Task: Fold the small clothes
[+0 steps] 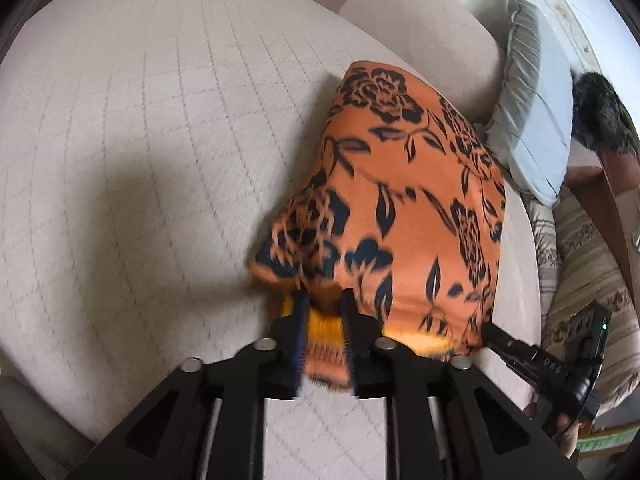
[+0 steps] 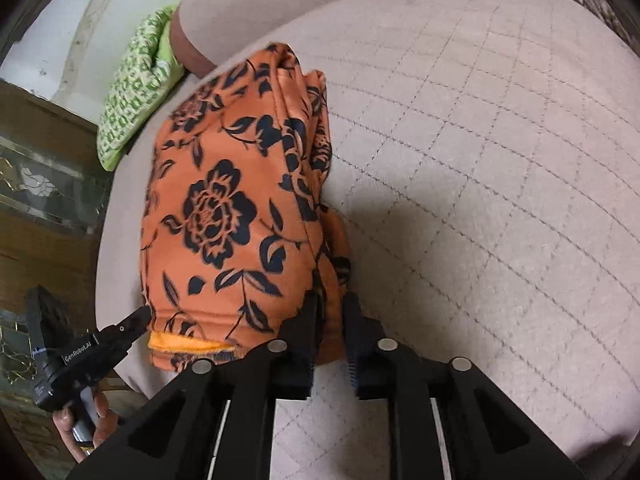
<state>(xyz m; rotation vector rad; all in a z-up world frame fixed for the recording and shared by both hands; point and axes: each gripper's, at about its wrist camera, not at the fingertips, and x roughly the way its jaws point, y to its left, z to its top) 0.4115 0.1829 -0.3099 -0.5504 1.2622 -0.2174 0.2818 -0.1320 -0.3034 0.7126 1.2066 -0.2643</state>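
Observation:
An orange garment with black flowers (image 1: 404, 208) lies partly folded on a beige quilted cushion (image 1: 140, 140). My left gripper (image 1: 324, 300) is shut on the garment's near hem, where a yellow lining shows. My right gripper (image 2: 330, 300) is shut on the other near corner of the same garment (image 2: 224, 208). In the left wrist view the right gripper (image 1: 490, 330) touches the garment's right corner. In the right wrist view the left gripper (image 2: 140, 316) touches its left corner. The cloth is lifted and bunched between the two grippers.
A grey pillow (image 1: 532, 112) and a dark furry thing (image 1: 600, 112) lie to the right of the cushion. A green patterned cloth (image 2: 132, 84) lies at the far left. A wooden cabinet with glass (image 2: 44, 184) stands beside the cushion (image 2: 500, 160).

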